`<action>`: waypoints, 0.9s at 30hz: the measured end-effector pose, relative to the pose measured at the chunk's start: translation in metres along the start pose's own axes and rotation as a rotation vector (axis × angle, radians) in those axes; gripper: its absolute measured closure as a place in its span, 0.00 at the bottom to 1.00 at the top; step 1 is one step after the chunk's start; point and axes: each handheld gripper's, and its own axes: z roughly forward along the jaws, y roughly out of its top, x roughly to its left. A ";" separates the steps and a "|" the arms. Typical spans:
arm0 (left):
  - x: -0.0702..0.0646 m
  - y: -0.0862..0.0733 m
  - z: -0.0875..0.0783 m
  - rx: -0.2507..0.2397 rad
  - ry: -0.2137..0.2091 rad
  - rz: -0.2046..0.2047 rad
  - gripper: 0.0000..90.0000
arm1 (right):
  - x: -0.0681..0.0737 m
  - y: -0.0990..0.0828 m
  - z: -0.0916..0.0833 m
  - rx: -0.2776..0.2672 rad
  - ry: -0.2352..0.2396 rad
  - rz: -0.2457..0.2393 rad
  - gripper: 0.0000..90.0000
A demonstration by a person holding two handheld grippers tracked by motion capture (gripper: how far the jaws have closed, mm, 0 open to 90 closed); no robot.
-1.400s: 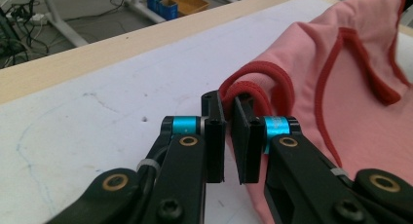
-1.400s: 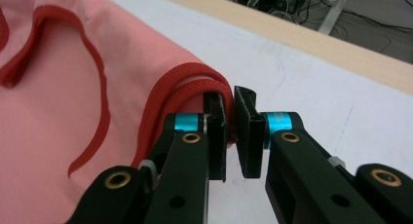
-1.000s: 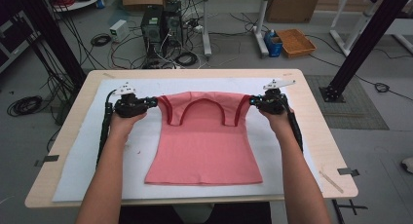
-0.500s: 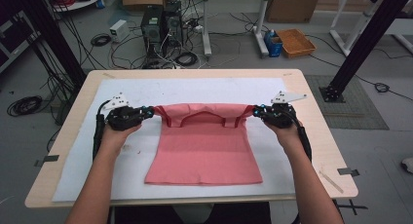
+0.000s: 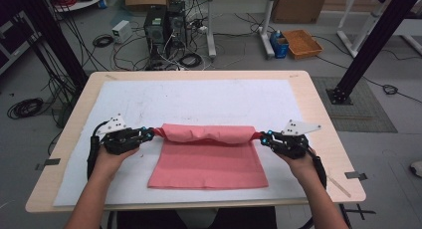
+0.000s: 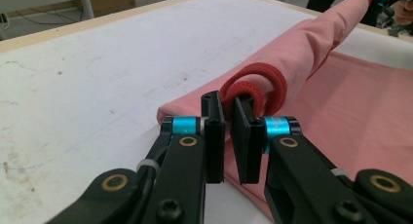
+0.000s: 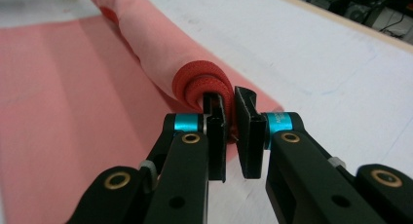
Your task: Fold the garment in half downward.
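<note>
Folding the pink top [image 5: 206,157] toward the person, the left gripper [image 5: 149,134] and right gripper [image 5: 263,136] each pinch a red-trimmed end of the raised fold, jaws clamped on cloth. If one hand outruns the other, I judge the fold lands crooked; a weak pinch could drop the hem. The white mat [image 5: 199,99] around it lies bare; nothing blocks the way.
</note>
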 end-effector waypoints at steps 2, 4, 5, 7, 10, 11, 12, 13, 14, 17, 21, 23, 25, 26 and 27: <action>-0.005 -0.004 -0.005 0.007 -0.005 0.011 0.93 | 0.005 -0.004 -0.004 0.007 0.010 -0.010 0.93; -0.011 -0.009 -0.009 0.013 -0.013 0.016 0.93 | 0.008 -0.008 -0.008 0.011 0.017 -0.007 0.93; -0.014 -0.012 -0.011 0.020 -0.014 0.019 0.93 | 0.009 -0.009 -0.009 0.007 0.015 -0.008 0.93; -0.018 -0.017 -0.014 0.033 -0.026 0.025 0.92 | 0.011 -0.012 -0.013 0.011 0.024 -0.002 0.93; -0.023 -0.022 -0.019 0.040 -0.034 0.020 0.87 | 0.017 -0.016 -0.018 0.015 0.039 -0.014 0.90; -0.024 -0.023 -0.021 0.048 -0.031 0.017 0.82 | 0.019 -0.018 -0.020 0.019 0.045 -0.016 0.87; -0.025 -0.024 -0.022 0.049 -0.029 0.005 0.75 | 0.020 -0.020 -0.022 0.026 0.051 -0.014 0.83; -0.025 -0.024 -0.024 0.050 -0.033 -0.006 0.68 | 0.022 -0.022 -0.025 0.034 0.051 -0.007 0.79; -0.024 -0.024 -0.026 0.053 -0.032 -0.020 0.62 | 0.022 -0.024 -0.027 0.035 0.052 0.000 0.74; -0.020 -0.023 -0.028 0.046 -0.033 -0.081 0.54 | 0.017 -0.029 -0.039 0.022 0.050 0.060 0.65; -0.024 -0.020 -0.019 0.042 -0.052 -0.141 0.45 | 0.012 -0.030 -0.049 0.004 0.026 0.116 0.61; -0.029 -0.018 -0.013 0.045 -0.071 -0.149 0.43 | 0.014 -0.030 -0.045 0.021 0.020 0.136 0.57; -0.035 -0.019 -0.006 0.055 -0.085 -0.150 0.42 | 0.016 -0.031 -0.039 0.046 0.020 0.160 0.56; -0.038 -0.020 -0.003 0.062 -0.101 -0.153 0.42 | 0.017 -0.031 -0.035 0.055 0.021 0.159 0.54; -0.040 -0.021 0.000 0.068 -0.111 -0.153 0.42 | 0.018 -0.031 -0.032 0.067 0.026 0.161 0.54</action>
